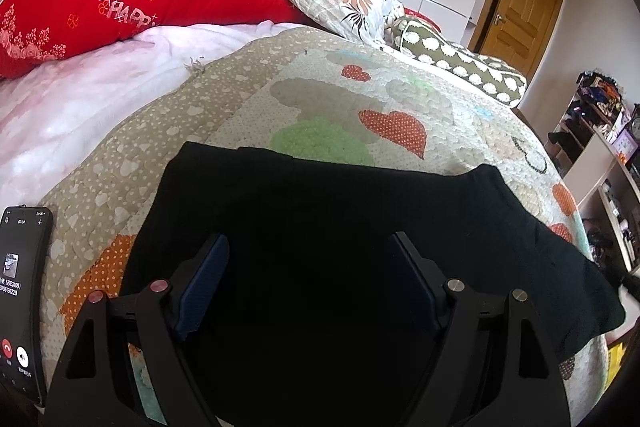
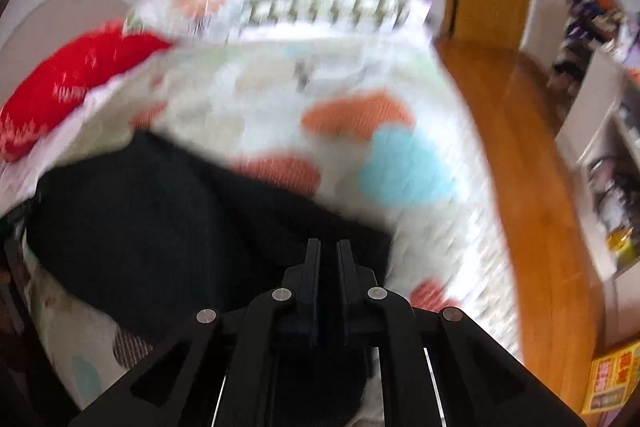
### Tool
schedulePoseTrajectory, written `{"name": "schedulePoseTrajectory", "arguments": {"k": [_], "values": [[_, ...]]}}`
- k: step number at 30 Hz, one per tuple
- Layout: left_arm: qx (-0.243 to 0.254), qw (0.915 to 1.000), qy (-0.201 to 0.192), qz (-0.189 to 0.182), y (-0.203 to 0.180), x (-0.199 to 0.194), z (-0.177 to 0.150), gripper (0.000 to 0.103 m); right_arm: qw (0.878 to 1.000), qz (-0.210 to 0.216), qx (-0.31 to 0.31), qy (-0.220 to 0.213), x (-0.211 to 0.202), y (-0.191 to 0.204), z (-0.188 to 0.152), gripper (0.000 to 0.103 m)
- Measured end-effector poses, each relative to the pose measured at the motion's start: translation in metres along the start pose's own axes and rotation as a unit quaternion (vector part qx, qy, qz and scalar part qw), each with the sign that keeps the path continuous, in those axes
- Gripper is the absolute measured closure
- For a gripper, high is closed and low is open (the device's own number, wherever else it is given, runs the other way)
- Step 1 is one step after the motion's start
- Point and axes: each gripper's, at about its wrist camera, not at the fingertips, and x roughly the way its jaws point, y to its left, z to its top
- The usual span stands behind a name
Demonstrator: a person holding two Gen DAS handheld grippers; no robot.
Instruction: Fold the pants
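Quilted bed point(image 1: 400, 95); left tool point(image 1: 308, 247) spread above pants point(image 1: 320, 195)

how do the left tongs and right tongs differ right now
The left tongs are spread wide open, while the right tongs are nearly shut, only a thin slit between the fingers. The left tongs hang over the flat middle of the black pants with nothing between them; the right tongs sit at a bunched edge of the pants, and the blur hides any grip. Both are black with dark blue pads.
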Motion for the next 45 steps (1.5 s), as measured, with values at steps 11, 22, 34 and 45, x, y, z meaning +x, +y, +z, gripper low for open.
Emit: {"name": "schedulePoseTrajectory", "arguments": {"k": [11,22,34,45], "values": [[-0.022,0.9994,-0.023,0.015,0.02,-0.011,0.008,0.022,0.997,-0.049,0.061,0.03,0.046,-0.023,0.001,0.082],[-0.06,0.9954,0.022,0.07,0.073,-0.002,0.013,0.022,0.99,0.14,-0.012,0.006,0.009,0.112,-0.007,0.053],[-0.095,0.9912,-0.021,0.09,0.117,-0.032,0.026,0.021,0.931,0.273,-0.241,0.016,0.064,0.363,0.036,0.053],[-0.161,0.9795,-0.049,0.11,0.154,-0.043,0.025,0.021,0.906,0.252,-0.341,0.008,0.115,0.454,0.032,0.077]]}}
